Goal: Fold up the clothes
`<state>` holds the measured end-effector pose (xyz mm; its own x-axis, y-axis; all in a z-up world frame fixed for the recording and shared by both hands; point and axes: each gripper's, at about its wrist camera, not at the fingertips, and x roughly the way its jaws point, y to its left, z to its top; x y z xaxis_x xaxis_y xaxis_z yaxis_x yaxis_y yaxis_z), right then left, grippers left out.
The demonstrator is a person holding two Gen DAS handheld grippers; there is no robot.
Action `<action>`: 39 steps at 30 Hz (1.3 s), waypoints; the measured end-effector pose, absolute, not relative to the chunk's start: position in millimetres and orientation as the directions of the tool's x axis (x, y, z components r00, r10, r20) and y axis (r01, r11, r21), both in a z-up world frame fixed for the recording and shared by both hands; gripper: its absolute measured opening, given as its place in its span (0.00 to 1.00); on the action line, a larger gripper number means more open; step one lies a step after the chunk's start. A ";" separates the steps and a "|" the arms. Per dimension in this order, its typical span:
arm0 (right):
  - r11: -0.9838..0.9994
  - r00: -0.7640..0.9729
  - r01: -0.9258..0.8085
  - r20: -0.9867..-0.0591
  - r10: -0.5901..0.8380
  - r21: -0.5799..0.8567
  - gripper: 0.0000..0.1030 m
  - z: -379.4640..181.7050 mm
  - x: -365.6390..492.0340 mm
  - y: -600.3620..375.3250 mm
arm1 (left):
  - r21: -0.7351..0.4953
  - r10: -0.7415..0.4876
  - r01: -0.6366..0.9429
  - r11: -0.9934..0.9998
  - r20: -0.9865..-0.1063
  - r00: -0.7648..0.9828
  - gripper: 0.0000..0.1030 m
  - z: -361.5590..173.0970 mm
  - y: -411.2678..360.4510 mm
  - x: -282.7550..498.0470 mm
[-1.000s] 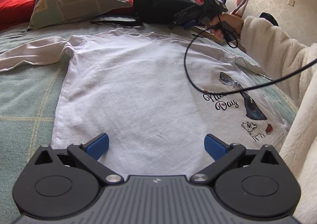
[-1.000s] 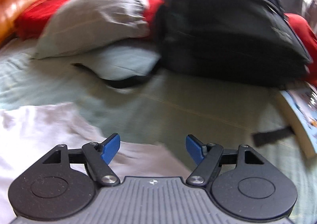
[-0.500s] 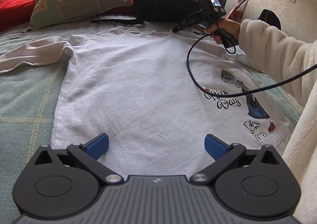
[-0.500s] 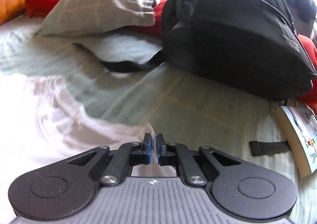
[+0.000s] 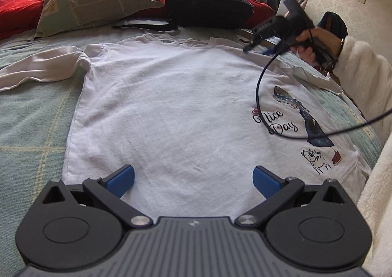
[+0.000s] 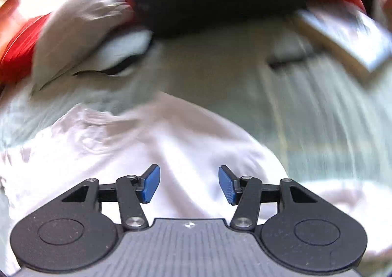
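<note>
Hovering with jaws half parted and just opened from a pinch, nothing between them, the right gripper (image 6: 189,184) is carried over the shoulder of the white T-shirt (image 5: 176,110). The left gripper (image 5: 193,179) is held wide over the hem, empty. The shirt is spread flat on the green checked bedcover (image 5: 29,115), printed side up; spreading appears finished, folding not begun. A sleeve or side edge must be pinched next. Thin, soft cotton will drape and wrinkle readily.

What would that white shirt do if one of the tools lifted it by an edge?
The white shirt would probably droop limply: thin cloth, already wrinkled at its sleeve. It looks light. Spread flat on the bedspread, it may drag rather than slide cleanly.
</note>
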<state>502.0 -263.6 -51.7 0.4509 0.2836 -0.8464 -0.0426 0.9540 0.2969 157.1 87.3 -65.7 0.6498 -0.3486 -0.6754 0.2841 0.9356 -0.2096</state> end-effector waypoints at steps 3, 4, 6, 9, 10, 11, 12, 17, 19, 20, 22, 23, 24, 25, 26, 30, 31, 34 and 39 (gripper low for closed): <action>0.943 0.504 -0.012 -0.813 0.293 0.333 0.54 -63.1 517.0 -274.9 | -0.210 -0.347 0.282 0.936 -0.676 0.650 0.99 -66.2 87.4 157.5; 0.949 0.528 -0.018 -0.804 0.275 0.313 0.54 -63.9 523.8 -273.6 | -0.209 -0.346 0.280 0.937 -0.677 0.650 0.99 -66.3 87.1 157.8; 0.957 0.558 -0.033 -0.789 0.255 0.287 0.55 -65.2 536.5 -270.8 | -0.208 -0.341 0.275 0.939 -0.679 0.650 0.99 -66.1 86.2 158.0; 0.973 0.590 -0.091 -0.776 0.223 0.210 0.56 -49.2 535.8 -267.3 | -0.207 -0.337 0.270 0.940 -0.680 0.651 0.99 -65.6 85.4 157.1; 0.977 0.600 -0.111 -0.771 0.212 0.183 0.57 -43.8 531.1 -271.6 | -0.207 -0.337 0.270 0.940 -0.681 0.651 0.99 -65.8 85.2 157.0; 0.979 0.609 -0.130 -0.767 0.203 0.157 0.58 -38.8 525.9 -276.9 | -0.206 -0.336 0.270 0.941 -0.682 0.650 0.99 -65.9 85.0 157.5; 0.980 0.618 -0.148 -0.762 0.195 0.131 0.59 -33.8 520.7 -282.2 | -0.204 -0.335 0.270 0.941 -0.683 0.649 0.99 -65.6 84.7 158.2; 0.985 0.594 -0.174 -0.795 0.122 0.022 0.59 -38.5 502.9 -311.9 | -0.193 -0.332 0.279 0.941 -0.688 0.646 0.99 -62.9 79.5 159.7; 0.984 0.587 -0.178 -0.800 0.125 0.023 0.59 -49.4 498.1 -318.9 | -0.190 -0.332 0.281 0.941 -0.689 0.644 0.99 -62.6 76.9 159.0; 0.983 0.584 -0.181 -0.802 0.127 0.024 0.59 -54.9 495.8 -322.2 | -0.187 -0.328 0.280 0.942 -0.692 0.643 0.99 -62.7 75.6 158.5; 0.976 0.607 -0.216 -0.785 0.123 -0.014 0.59 -63.8 486.1 -317.2 | -0.181 -0.323 0.279 0.943 -0.695 0.642 0.99 -62.8 73.1 157.5; 0.971 0.619 -0.235 -0.776 0.121 -0.035 0.59 -68.1 481.0 -314.1 | -0.180 -0.323 0.279 0.943 -0.697 0.641 0.99 -62.7 72.5 157.1; 0.964 0.631 -0.259 -0.767 0.120 -0.062 0.54 -69.5 477.9 -309.7 | -0.179 -0.322 0.279 0.943 -0.698 0.640 0.99 -62.6 71.9 156.7; 0.954 0.642 -0.285 -0.757 0.120 -0.090 0.39 -70.4 475.3 -305.0 | -0.177 -0.319 0.278 0.944 -0.700 0.638 0.99 -62.4 71.4 156.3; 0.944 0.641 -0.317 -0.754 0.141 -0.093 0.26 -69.0 471.9 -300.8 | -0.176 -0.317 0.276 0.945 -0.702 0.637 0.99 -62.1 71.0 156.1; 0.927 0.670 -0.333 -0.735 0.102 -0.174 0.05 -63.6 474.3 -284.8 | -0.172 -0.311 0.272 0.947 -0.705 0.637 0.99 -60.5 69.4 155.9; 0.935 0.684 -0.307 -0.725 0.086 -0.178 0.05 -62.0 479.4 -285.1 | -0.173 -0.312 0.272 0.947 -0.705 0.637 0.99 -59.9 69.0 155.7; 0.960 0.701 -0.237 -0.711 0.063 -0.148 0.02 -59.7 493.7 -289.9 | -0.177 -0.313 0.270 0.947 -0.703 0.638 0.99 -58.1 68.2 155.3; 0.985 0.707 -0.159 -0.705 0.062 -0.073 0.08 -46.5 494.1 -294.5 | -0.169 -0.307 0.268 0.948 -0.703 0.642 0.99 -55.5 69.0 155.1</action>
